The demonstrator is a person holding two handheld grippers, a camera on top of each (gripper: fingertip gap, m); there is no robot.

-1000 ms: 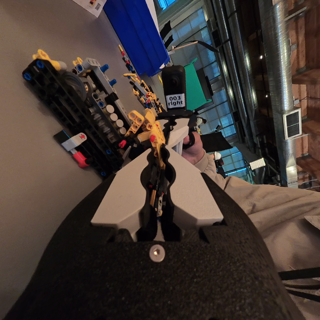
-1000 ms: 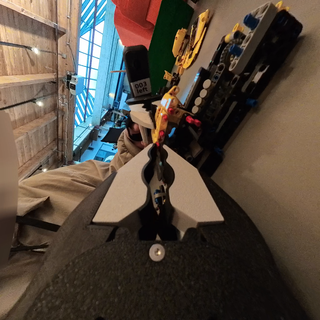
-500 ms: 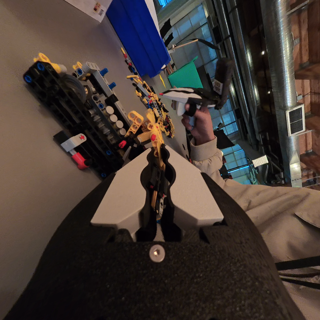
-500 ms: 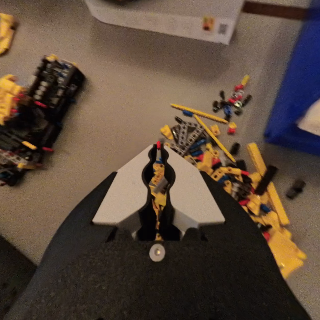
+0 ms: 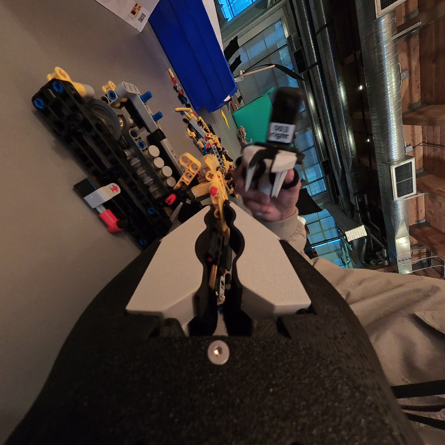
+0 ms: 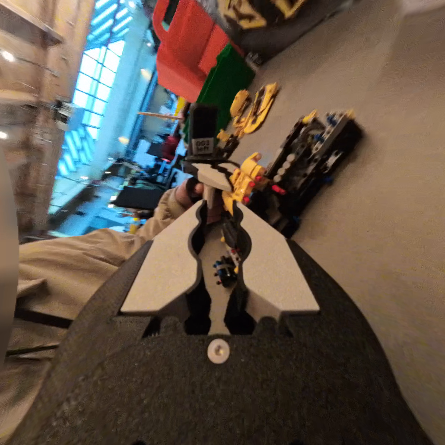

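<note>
My left gripper (image 5: 220, 204) is shut on a yellow and black brick assembly (image 5: 212, 183) with red pins, and holds it beside a large black brick build (image 5: 96, 144) on the grey table (image 5: 36, 240). The right wrist view shows the same grip (image 6: 228, 185) on the yellow assembly (image 6: 245, 178). My right gripper (image 6: 219, 204) is open, with a clear gap between its fingers. It faces the assembly's near end, and nothing is pressed between its pads. The left wrist view shows it (image 5: 260, 192) just right of the assembly, fingers apart and blurred.
A blue bin (image 5: 192, 53) and a pile of loose yellow, black and red parts (image 5: 207, 139) lie behind the build. A red bin (image 6: 183, 55), a green bin (image 6: 224, 79) and yellow curved parts (image 6: 255, 108) lie farther off. A printed sheet (image 5: 130, 12) lies at the table's far end.
My right gripper swung away shut over the loose parts pile, then came back toward the assembly and opened. My left gripper kept its hold and barely moved.
</note>
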